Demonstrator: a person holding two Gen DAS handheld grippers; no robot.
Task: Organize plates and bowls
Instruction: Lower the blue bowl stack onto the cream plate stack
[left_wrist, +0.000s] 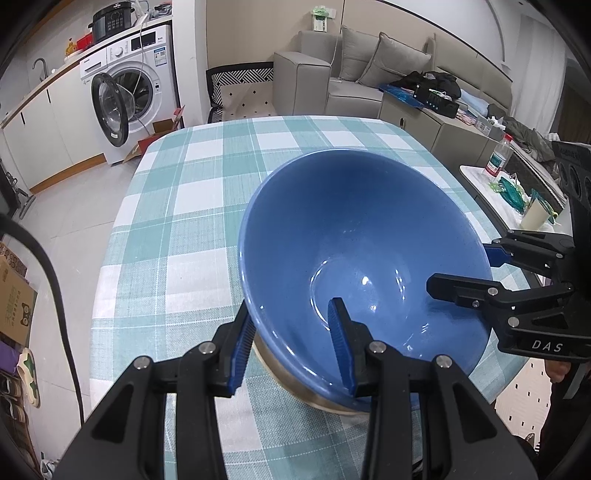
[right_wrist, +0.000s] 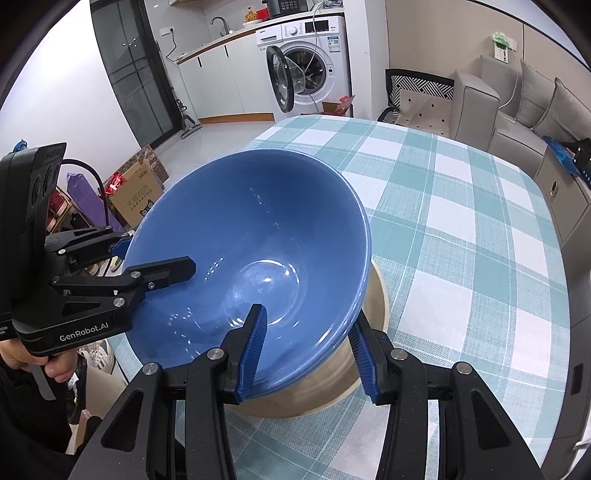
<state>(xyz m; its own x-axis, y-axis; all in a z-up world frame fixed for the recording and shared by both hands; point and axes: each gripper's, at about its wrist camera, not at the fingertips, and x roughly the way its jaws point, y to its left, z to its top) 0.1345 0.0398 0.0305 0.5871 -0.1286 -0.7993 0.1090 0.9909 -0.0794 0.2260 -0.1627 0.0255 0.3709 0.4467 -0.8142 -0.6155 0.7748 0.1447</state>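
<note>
Bowl (left_wrist: 362, 258), blue, sat tilted in the beige bowl (right_wrist: 369, 332) on the bench (left_wrist: 192, 206), each hand-held gripper, left (left_wrist: 291, 347) and right (right_wrist: 306, 354), straddling opposite rim sections, seemingly pinching, likely to steady it while nesting.

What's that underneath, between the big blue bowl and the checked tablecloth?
A beige bowl, with the glossy blue bowl sitting tilted in it on the teal checked tablecloth; clearest in the right wrist view.
</note>
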